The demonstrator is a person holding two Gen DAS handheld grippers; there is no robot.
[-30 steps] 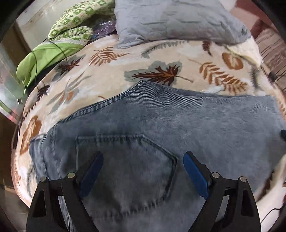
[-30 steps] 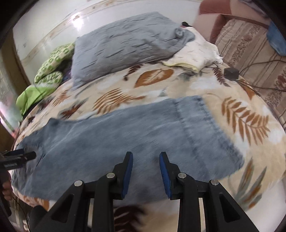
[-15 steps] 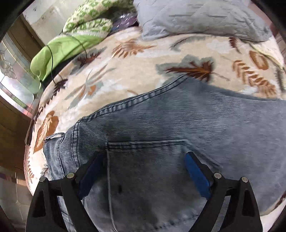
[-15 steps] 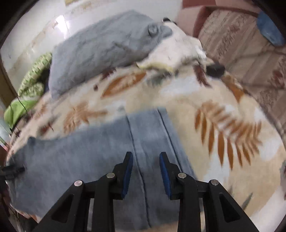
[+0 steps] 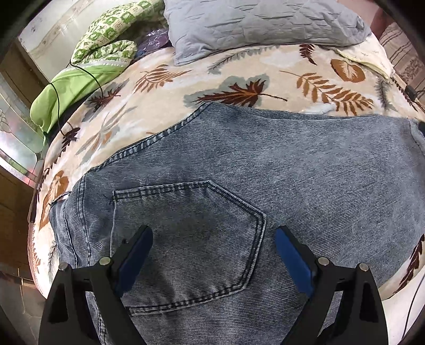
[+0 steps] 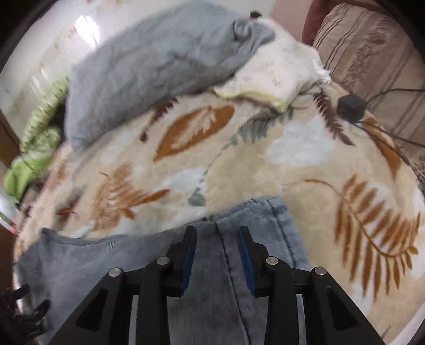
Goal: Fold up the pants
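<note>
Blue-grey jeans lie flat across a leaf-patterned blanket on a bed. My left gripper hovers just over the back pocket near the waist. It is open wide, with the pocket showing between its blue pads. In the blurred right wrist view, the legs run off to the left and the hem lies just ahead. My right gripper is over the hem end, its jaws a narrow gap apart. A leg seam shows in that gap and is not pinched.
A grey pillow and green patterned bedding lie at the far side, with a black cable over the green sheet. A cream cloth, a black adapter with cords and a striped cushion are at the far right.
My right gripper has travelled right along the leg, from mid-leg to the hem end, with the same narrow gap. The left view swung toward the waist and back over the pocket.
</note>
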